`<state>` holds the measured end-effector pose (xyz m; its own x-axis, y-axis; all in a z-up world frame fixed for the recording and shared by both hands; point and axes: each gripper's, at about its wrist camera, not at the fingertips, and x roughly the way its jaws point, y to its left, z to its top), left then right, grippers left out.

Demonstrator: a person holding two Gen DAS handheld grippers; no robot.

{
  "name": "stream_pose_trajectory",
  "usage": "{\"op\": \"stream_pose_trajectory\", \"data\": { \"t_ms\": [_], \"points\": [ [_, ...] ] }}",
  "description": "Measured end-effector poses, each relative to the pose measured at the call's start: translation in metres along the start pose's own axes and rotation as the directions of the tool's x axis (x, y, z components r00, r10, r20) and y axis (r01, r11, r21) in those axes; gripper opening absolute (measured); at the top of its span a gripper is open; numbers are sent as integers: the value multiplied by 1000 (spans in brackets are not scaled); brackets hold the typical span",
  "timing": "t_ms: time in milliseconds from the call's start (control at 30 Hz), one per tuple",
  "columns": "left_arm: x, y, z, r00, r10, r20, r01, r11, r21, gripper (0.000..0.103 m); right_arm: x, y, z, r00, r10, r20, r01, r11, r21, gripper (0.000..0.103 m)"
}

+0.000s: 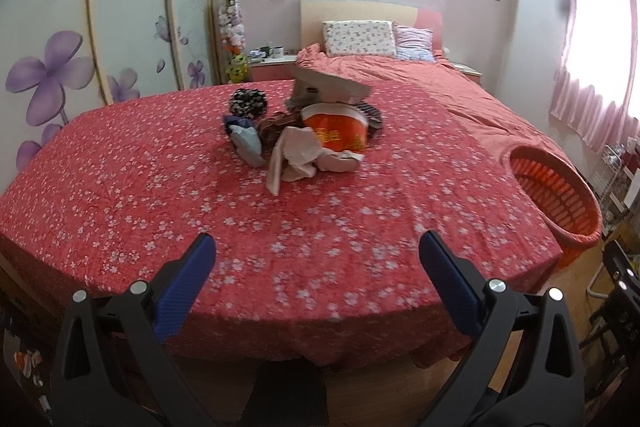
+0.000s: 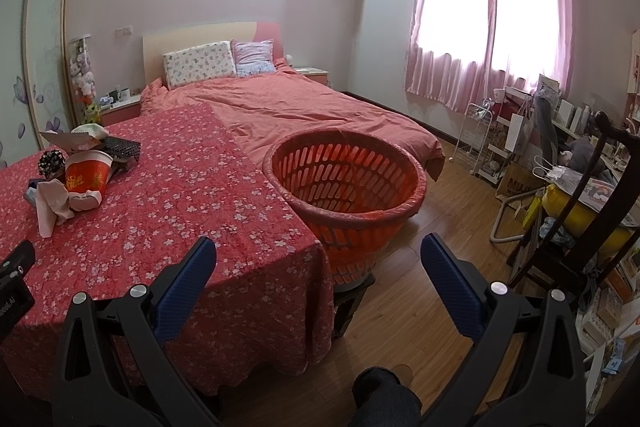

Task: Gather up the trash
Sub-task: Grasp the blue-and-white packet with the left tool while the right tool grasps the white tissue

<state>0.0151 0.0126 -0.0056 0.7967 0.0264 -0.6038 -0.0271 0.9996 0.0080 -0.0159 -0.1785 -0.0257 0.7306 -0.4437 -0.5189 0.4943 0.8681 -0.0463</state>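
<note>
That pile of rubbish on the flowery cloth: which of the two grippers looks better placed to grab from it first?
Probably the left gripper. Its open jaws face the trash pile head-on. The right gripper, also open, points at the orange basket, with the pile off to its left.

Slatted plastic basket [image 2: 344,183] (glossy), matt cloth bedspread [image 1: 160,187].

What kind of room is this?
It looks like a bedroom. There is a bed with pillows against a headboard, a nightstand beside it, and pink curtains over the window.
</note>
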Motion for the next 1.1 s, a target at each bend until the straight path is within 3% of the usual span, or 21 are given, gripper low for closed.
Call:
{"op": "stream_pose_trajectory", "data": {
  "t_ms": [333,600,833,1100],
  "points": [
    [54,76,47,996,92,-19,-94,988,-124,99,22,27,7,996,86,-25,-87,995,-40,101],
    [114,112,91,996,74,-52,-81,985,-153,99,33,68,19,982,188,-25,-189,979,-77,101],
    [171,116,107,988,49,-149,-70,987,-143,80,40,97,25,975,221,-33,-223,967,-124,100],
    [208,122,110,981,-12,-195,-21,987,-162,70,54,119,33,973,230,-35,-233,961,-152,100]
  ]
}}
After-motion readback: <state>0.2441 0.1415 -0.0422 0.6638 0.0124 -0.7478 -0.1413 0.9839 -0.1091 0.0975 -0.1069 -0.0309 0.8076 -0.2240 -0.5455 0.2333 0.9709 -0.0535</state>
